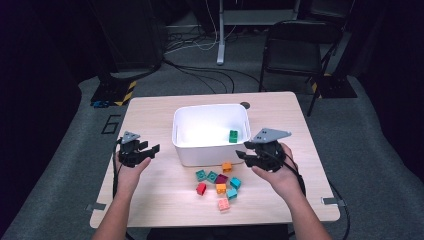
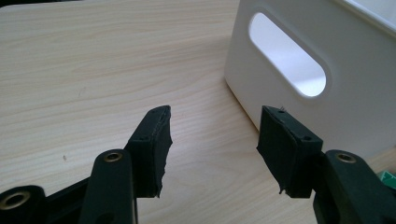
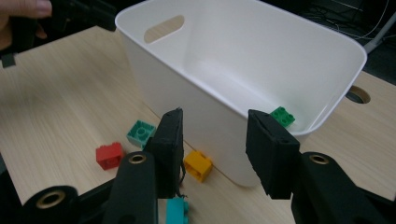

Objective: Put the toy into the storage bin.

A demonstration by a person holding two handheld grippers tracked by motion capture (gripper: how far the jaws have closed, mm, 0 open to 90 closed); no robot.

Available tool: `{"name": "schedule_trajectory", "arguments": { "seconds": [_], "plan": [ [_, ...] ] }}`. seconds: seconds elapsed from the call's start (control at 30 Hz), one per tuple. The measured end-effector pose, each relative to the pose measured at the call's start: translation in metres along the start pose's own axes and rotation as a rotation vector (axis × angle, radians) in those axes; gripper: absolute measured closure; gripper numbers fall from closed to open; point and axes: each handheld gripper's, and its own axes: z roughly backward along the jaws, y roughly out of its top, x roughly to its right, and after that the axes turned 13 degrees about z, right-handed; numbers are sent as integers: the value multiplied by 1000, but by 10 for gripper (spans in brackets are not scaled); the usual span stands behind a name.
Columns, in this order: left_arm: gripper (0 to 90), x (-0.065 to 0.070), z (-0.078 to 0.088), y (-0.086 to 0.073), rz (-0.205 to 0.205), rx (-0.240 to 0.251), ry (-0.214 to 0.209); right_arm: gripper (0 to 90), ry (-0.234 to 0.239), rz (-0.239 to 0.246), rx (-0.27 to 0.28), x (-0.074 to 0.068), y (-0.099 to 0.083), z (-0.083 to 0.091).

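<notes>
Green brick [image 3: 282,116] in bin [image 3: 196,93], beyond empty right fingers [image 3: 170,140].

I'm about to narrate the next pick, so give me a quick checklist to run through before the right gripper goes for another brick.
1. Right gripper empty, jaws apart: ok.
2. Left gripper empty, jaws apart over bare wood: ok.
3. White plastic bin upright on the light wooden table, opening free: ok.
4. Green toy brick already lying inside the bin: ok.
5. Orange toy brick close against the bin's front wall; room for a jaw on that side: cannot tell.
6. Red toy brick at the left edge of the loose cluster, easy to reach: ok.
</notes>
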Motion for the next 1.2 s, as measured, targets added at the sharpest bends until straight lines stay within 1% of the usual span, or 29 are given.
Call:
{"name": "schedule_trajectory", "arguments": {
  "seconds": [0.1,0.2,0.27,0.3,0.37,0.47,0.57,0.7,0.93,1.0,1.07,1.2],
  "plan": [
    [439,1,-1,0,3,2,2,570,20,7,-11,-8,-20,-11],
    [441,-1,-2,1,1,-2,3,581,27,-4,-42,-13,-35,-22],
    [442,-1,-3,1,3,0,4,584,45,4,-66,-15,-44,-31],
    [444,-1,-3,1,0,-1,5,585,47,7,-67,-16,-47,-33],
    [445,0,-3,1,-1,-4,5,588,55,-5,-65,-19,-52,-37],
    [446,0,-4,0,-8,-7,5,595,61,4,-65,-22,-60,-44],
    [447,1,-4,0,-9,-7,4,620,74,-17,-53,-22,-64,-48],
    [448,1,-3,0,-9,-3,6,649,97,-7,-57,-24,-67,-54],
    [448,0,-2,-1,-7,-5,9,649,123,10,-80,-29,-72,-65],
    [448,0,-1,-1,-10,-6,10,644,123,12,-87,-30,-73,-68],
    [448,-1,-1,-1,-12,-8,12,636,132,3,-97,-31,-75,-71],
    [448,-2,0,-2,-8,1,17,619,140,2,-121,-30,-80,-78]
  ]
}}
